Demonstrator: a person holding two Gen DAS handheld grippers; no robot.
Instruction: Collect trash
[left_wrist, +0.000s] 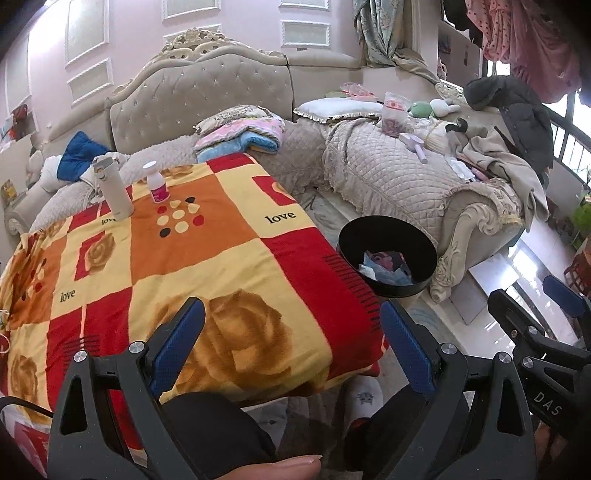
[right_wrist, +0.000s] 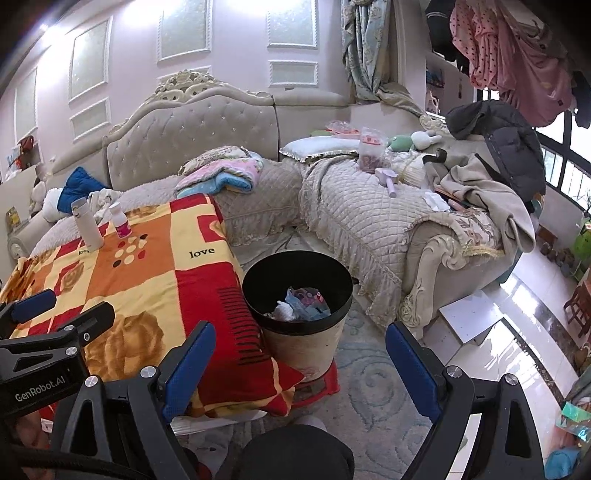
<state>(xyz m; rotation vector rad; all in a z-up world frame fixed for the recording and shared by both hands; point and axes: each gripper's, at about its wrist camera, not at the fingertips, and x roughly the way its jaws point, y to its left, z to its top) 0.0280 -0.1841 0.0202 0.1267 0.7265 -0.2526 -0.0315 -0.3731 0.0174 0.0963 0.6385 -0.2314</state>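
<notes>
Blue-padded right gripper (right_wrist: 301, 365): jaws wide apart, nothing between. Round black-rimmed beige trash bin (right_wrist: 297, 291), scraps inside, dead ahead at 12 o'clock. Blue-padded left gripper (left_wrist: 291, 347): likewise spread, empty; bin at 1 o'clock, farther.

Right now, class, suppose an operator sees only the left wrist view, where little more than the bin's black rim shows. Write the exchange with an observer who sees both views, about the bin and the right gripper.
Operator: I see only the bin's rim. What is it like below?
Observer: The bin has a beige outer wall and stands on a low red base on the carpet.
Operator: Is the right gripper carrying anything?
Observer: No. The right gripper is open, with nothing between its blue pads.
</notes>
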